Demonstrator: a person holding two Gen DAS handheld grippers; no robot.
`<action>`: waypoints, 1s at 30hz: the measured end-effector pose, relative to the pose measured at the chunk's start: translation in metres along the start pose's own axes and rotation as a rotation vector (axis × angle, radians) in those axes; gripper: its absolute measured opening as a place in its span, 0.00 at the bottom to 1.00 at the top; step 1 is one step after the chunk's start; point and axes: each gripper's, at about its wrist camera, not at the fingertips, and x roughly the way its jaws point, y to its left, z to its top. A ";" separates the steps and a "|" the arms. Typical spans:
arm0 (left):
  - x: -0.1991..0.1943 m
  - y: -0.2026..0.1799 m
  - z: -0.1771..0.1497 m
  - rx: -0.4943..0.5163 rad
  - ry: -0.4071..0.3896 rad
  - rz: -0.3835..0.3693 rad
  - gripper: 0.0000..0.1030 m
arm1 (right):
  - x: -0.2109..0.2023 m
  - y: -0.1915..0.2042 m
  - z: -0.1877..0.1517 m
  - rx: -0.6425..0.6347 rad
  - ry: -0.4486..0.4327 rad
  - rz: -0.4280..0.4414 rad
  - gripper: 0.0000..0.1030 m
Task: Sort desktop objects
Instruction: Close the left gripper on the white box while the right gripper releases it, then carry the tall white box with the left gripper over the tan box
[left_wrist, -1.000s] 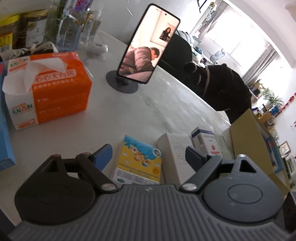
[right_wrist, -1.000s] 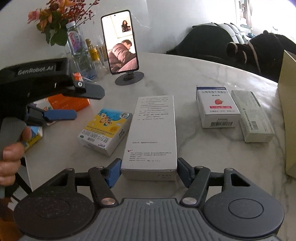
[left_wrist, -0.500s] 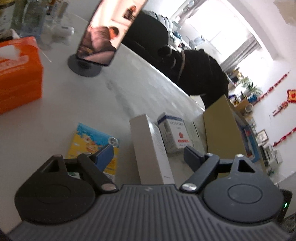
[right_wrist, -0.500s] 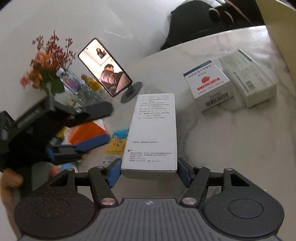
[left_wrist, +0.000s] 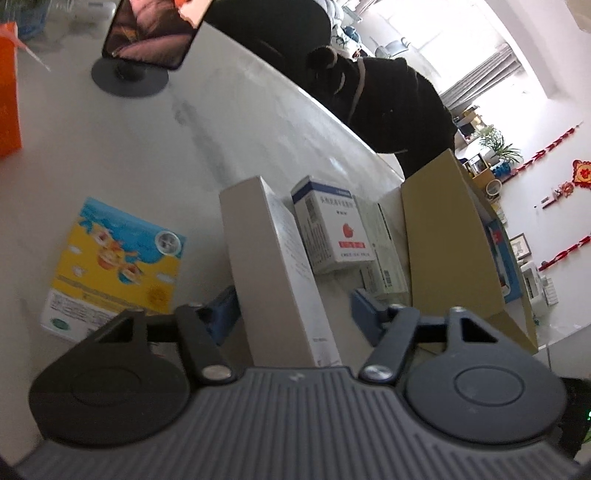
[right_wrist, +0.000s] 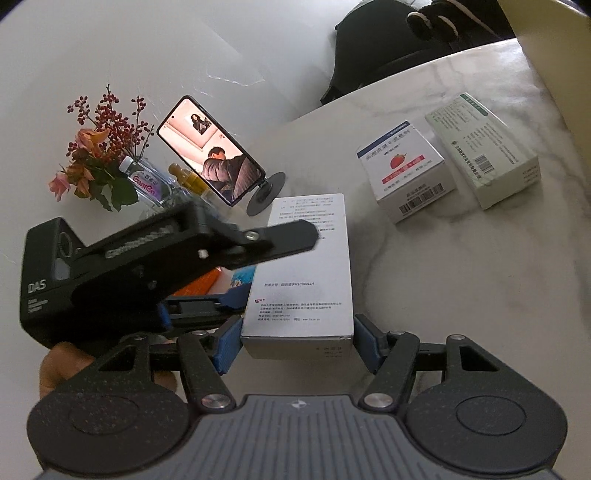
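The right gripper (right_wrist: 297, 338) clamps a tall white box (right_wrist: 306, 266) lifted off the desk (right_wrist: 461, 277) as the left gripper (left_wrist: 291, 308) fingers close around its sides, not yet pressing; an off-centre squeeze could twist the box loose mid-handover

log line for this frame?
right gripper: shut on white box | left gripper: closing around same box, fingers not both touching
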 end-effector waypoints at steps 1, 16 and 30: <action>0.002 0.000 0.000 -0.004 0.001 0.004 0.50 | -0.001 -0.001 0.000 0.002 -0.001 0.002 0.65; -0.008 -0.020 -0.002 0.053 -0.070 0.082 0.26 | -0.027 -0.007 0.003 -0.031 -0.083 -0.083 0.83; -0.023 -0.067 0.002 0.198 -0.151 0.105 0.26 | -0.075 0.000 0.006 -0.100 -0.225 -0.199 0.90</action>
